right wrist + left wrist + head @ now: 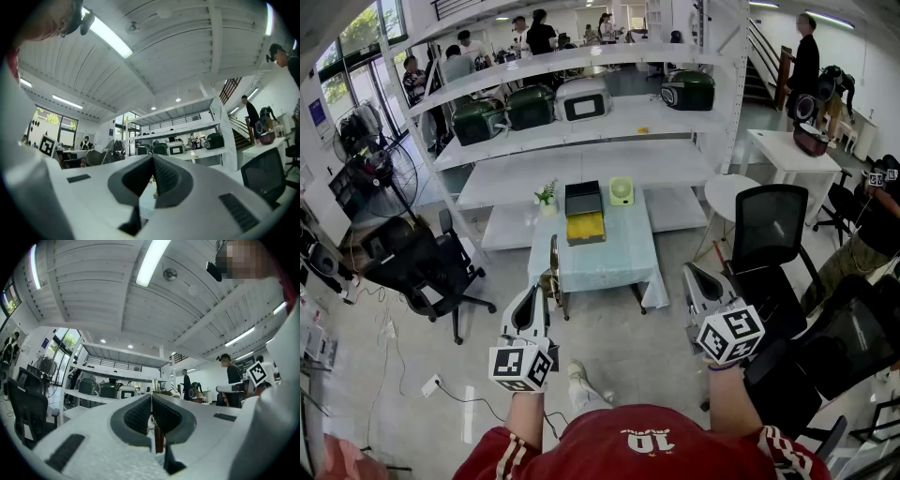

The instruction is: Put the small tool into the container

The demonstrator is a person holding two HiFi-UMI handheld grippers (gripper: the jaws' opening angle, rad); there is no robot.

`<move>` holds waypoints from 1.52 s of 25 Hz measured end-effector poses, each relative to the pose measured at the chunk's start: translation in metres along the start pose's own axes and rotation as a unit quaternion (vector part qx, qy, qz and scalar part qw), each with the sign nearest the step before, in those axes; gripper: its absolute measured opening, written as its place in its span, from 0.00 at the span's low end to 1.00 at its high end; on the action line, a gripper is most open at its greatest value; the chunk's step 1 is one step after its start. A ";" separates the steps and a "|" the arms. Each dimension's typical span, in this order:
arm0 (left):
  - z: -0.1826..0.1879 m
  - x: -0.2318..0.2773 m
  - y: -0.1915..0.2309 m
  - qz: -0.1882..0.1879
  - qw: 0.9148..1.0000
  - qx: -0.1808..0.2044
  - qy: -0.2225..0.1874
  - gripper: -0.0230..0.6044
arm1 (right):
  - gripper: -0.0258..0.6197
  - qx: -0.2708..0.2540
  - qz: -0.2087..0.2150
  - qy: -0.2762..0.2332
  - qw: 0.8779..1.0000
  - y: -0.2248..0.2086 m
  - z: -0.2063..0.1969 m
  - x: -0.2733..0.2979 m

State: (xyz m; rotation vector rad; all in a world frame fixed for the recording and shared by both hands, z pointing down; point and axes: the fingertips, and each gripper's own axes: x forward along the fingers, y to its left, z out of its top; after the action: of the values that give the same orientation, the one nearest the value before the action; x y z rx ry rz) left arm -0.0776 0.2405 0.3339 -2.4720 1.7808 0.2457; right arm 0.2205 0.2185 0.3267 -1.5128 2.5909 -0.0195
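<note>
A small table under a pale blue cloth stands ahead of me, some way off. On it are a dark open box with a yellow tray in front of it, a pale green device and a small plant. I cannot pick out a small tool. My left gripper and right gripper are held up over the floor, short of the table. In the gripper views the left gripper and the right gripper both have their pads together with nothing between them.
White shelving with green and white cookers rises behind the table. A wooden chair stands at the table's left. Black office chairs are at the left and right. A round white table is at the right. Several people stand beyond.
</note>
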 end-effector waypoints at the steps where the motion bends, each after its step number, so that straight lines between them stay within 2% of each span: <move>1: 0.001 0.000 -0.003 0.000 1.000 -0.002 0.000 0.06 | 0.04 -0.001 -0.001 -0.001 1.000 -0.001 0.001 -0.002; 13: 0.007 -0.002 -0.014 -0.006 1.000 -0.004 -0.002 0.06 | 0.04 -0.003 -0.005 -0.017 1.000 -0.002 0.012 -0.014; 17: 0.004 -0.004 -0.015 -0.006 1.000 -0.006 -0.001 0.06 | 0.04 0.022 0.000 -0.025 0.999 -0.001 0.011 -0.015; 21: 0.003 -0.007 -0.011 -0.003 1.000 -0.011 0.000 0.06 | 0.05 0.037 0.003 -0.020 0.999 0.001 0.008 -0.012; 38: 0.009 -0.013 -0.013 0.001 1.000 -0.004 -0.006 0.06 | 0.05 0.041 0.023 -0.019 0.999 0.010 0.010 -0.011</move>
State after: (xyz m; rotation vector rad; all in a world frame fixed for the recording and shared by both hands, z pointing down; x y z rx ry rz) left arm -0.0700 0.2578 0.3267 -2.4686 1.7827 0.2690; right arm 0.2179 0.2333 0.3175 -1.4122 2.5602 -0.0889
